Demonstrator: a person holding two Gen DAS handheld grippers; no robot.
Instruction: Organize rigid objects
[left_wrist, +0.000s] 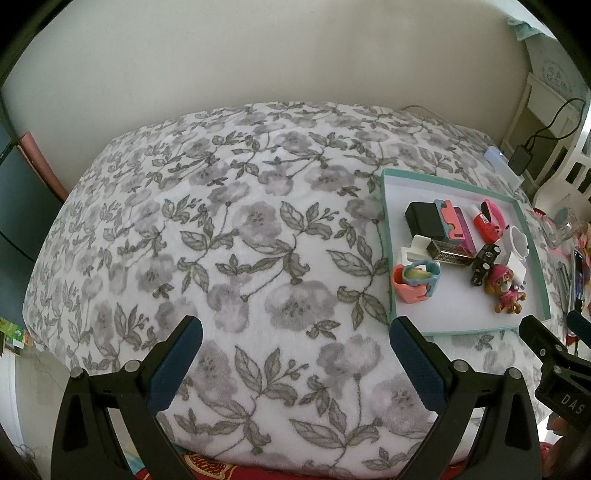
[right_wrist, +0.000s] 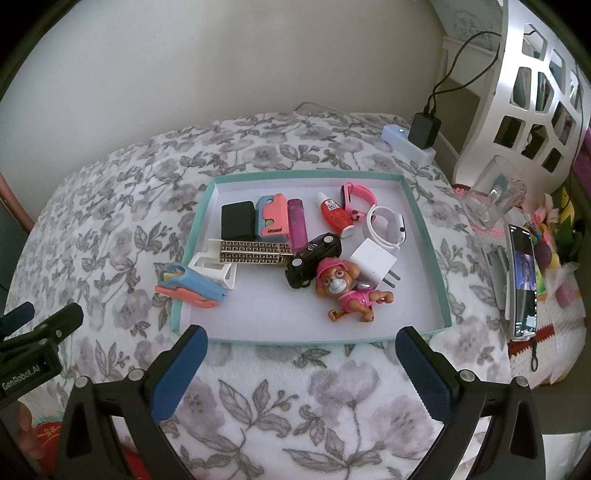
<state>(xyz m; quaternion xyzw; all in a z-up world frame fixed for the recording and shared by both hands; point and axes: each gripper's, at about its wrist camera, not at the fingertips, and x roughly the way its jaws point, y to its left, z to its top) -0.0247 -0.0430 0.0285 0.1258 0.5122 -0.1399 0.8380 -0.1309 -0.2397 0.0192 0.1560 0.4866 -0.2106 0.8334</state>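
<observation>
Grey-and-white floral fleece blanket (left_wrist: 229, 236) is covering the bed and filling most of the left wrist view. The left gripper (left_wrist: 295, 369) is hovering above bare blanket, its blue-padded jaws standing wide apart and holding nothing. A shallow teal-rimmed white cardboard tray (left_wrist: 388, 229) is lying to the right, well clear of it. A pink-and-blue plastic clip toy (left_wrist: 415, 280) is sitting at the tray's near-left corner, overlapping the rim. The right gripper's black frame is showing at the far right edge.

In the right wrist view, the right gripper (right_wrist: 301, 373) is facing the tray (right_wrist: 195, 236) from just short of its near rim, jaws spread apart and empty. Inside the tray are resting a black rectangular box (right_wrist: 238, 221), a gold-patterned black bar (right_wrist: 255, 253), a purple lighter (right_wrist: 296, 223), a small black toy car (right_wrist: 314, 258), a pink-suited brown puppy figure (right_wrist: 345, 291), a white plug adapter (right_wrist: 373, 267), a red-and-white small bottle (right_wrist: 332, 214), a pink wristband (right_wrist: 358, 197) and a white wristband (right_wrist: 386, 227). A white power strip (right_wrist: 406, 146) is lying beyond the tray.
</observation>
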